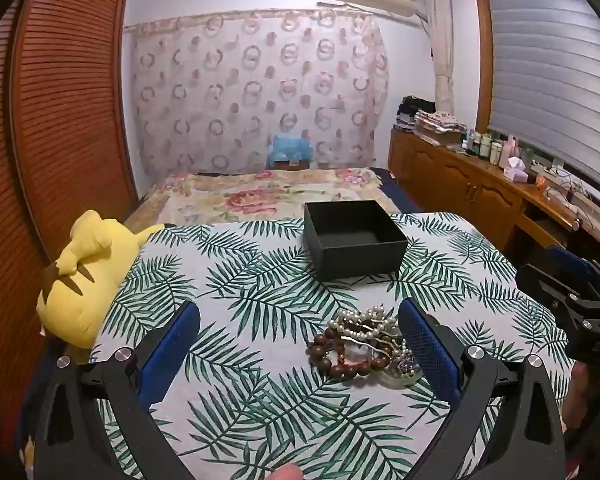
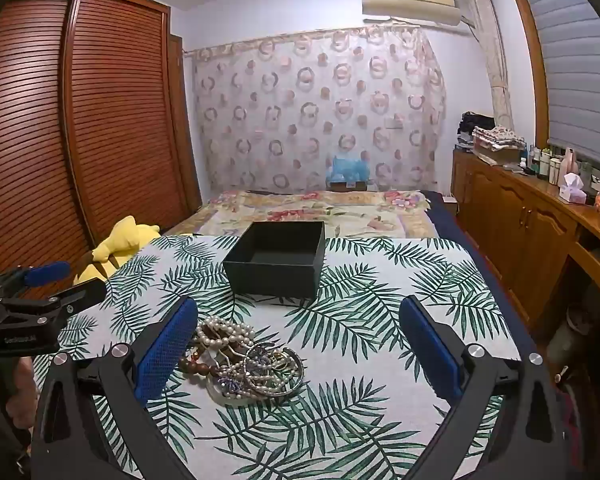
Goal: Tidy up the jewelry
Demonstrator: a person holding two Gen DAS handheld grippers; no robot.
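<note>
A tangled heap of jewelry (image 1: 366, 346) lies on the leaf-print cloth: white pearl strands, a brown wooden bead bracelet, a pale bangle. An open black box (image 1: 354, 238) stands empty behind it. My left gripper (image 1: 300, 320) hovers open over the cloth, the heap close against its right finger's inner side. In the right wrist view the same heap (image 2: 248, 360) sits by the left finger of my right gripper (image 2: 300, 320), which is open with nothing held. The black box (image 2: 276, 258) lies ahead. Each gripper shows at the edge of the other's view.
A yellow plush toy (image 1: 80, 280) lies off the table's left edge. Behind the table (image 1: 228, 264) is a bed with a floral cover (image 1: 268, 196). A wooden cabinet (image 2: 540, 216) with bottles and a tissue box runs along the right. A louvred wardrobe (image 2: 100, 120) stands left.
</note>
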